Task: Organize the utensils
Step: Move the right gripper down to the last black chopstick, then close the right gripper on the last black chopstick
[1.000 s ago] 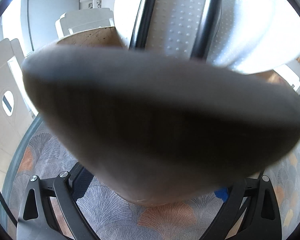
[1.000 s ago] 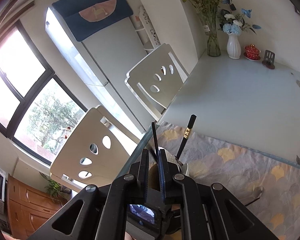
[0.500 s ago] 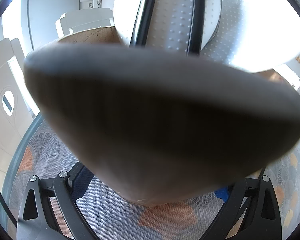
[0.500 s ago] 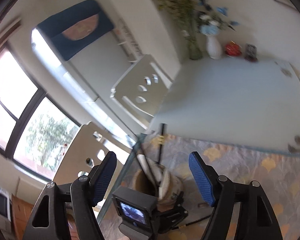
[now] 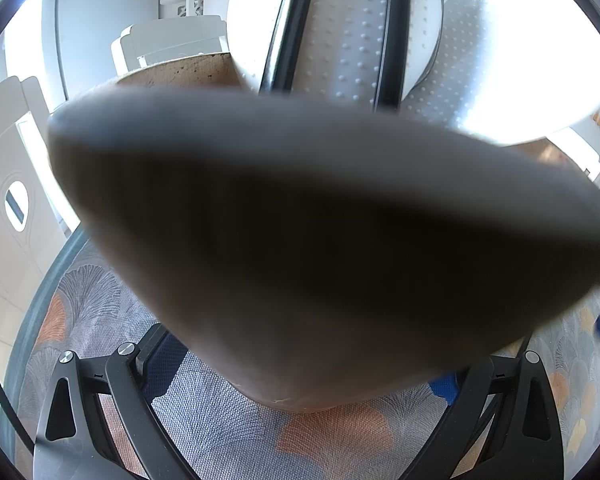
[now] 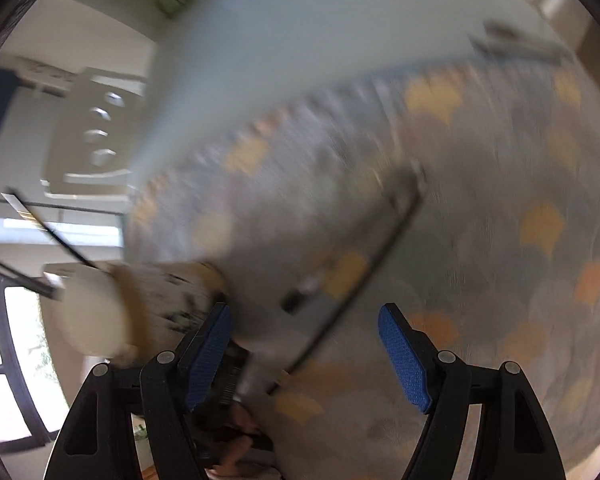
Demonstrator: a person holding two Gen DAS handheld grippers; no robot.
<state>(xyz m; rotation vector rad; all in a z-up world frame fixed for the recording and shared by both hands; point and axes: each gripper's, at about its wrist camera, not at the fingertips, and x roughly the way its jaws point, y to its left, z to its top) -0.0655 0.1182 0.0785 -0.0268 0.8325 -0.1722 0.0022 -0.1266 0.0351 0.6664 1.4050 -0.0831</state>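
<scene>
Left wrist view is almost filled by a blurred tan utensil holder, pressed close to the lens. The left claw grips it near its base, a blue pad against either side. Out of its mouth, at the top of the frame, stand two black chopsticks and white dotted spoons. A fan-patterned placemat lies beneath. The right wrist picture is badly smeared. There the right claw stands wide open at the bottom, its jaws having just been opening, and nothing is pinched between its blue pads. The same holder sits at lower left. A dark slender utensil lies slantwise on the placemat in mid-frame, too blurred to say what kind. The pale surface stretches beyond the mat toward the top.
</scene>
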